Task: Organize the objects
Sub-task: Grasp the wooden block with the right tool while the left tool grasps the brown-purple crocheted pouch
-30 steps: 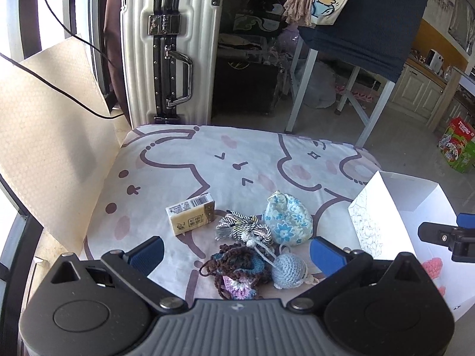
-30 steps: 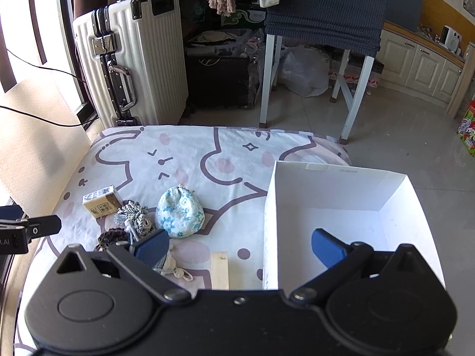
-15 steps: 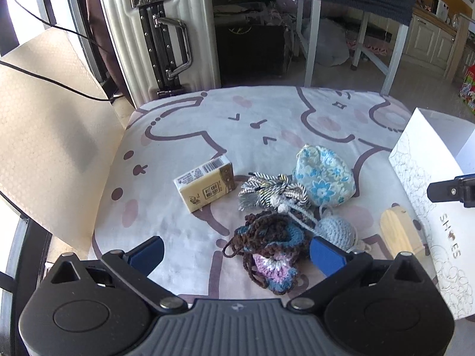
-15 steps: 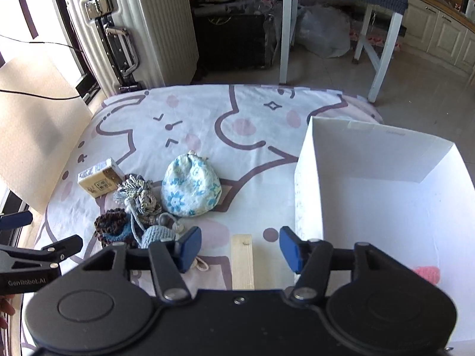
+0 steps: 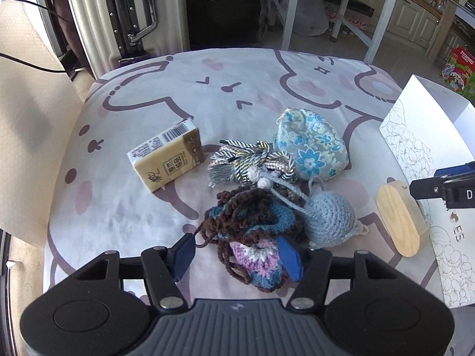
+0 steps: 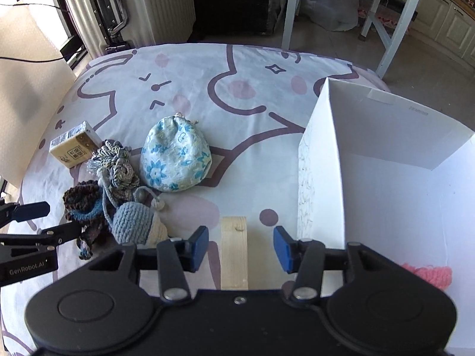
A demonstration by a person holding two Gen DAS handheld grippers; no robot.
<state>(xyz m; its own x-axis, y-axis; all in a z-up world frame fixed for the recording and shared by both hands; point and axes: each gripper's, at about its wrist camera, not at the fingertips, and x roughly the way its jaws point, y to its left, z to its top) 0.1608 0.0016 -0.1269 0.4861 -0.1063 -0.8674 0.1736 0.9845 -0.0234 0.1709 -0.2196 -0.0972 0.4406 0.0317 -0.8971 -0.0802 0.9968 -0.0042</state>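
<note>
while the left gripper (image 5: 237,255) sits low with its fingers partly apart on either side of a brown, blue and purple crochet pouch (image 5: 252,231), not clearly clamping it, the right gripper (image 6: 240,247) holds its fingers apart astride a wooden block (image 6: 234,252). close around the pouch lie a pale blue crochet ball (image 5: 329,218), a striped cord bundle (image 5: 249,163), a floral pouch (image 5: 310,145) and a yellow carton (image 5: 166,155). a white box (image 6: 386,148) stands at the right, something pink (image 6: 427,276) inside. everything rests on a cartoon-print cloth (image 5: 142,213); a suitcase (image 5: 124,14) stands behind.
</note>
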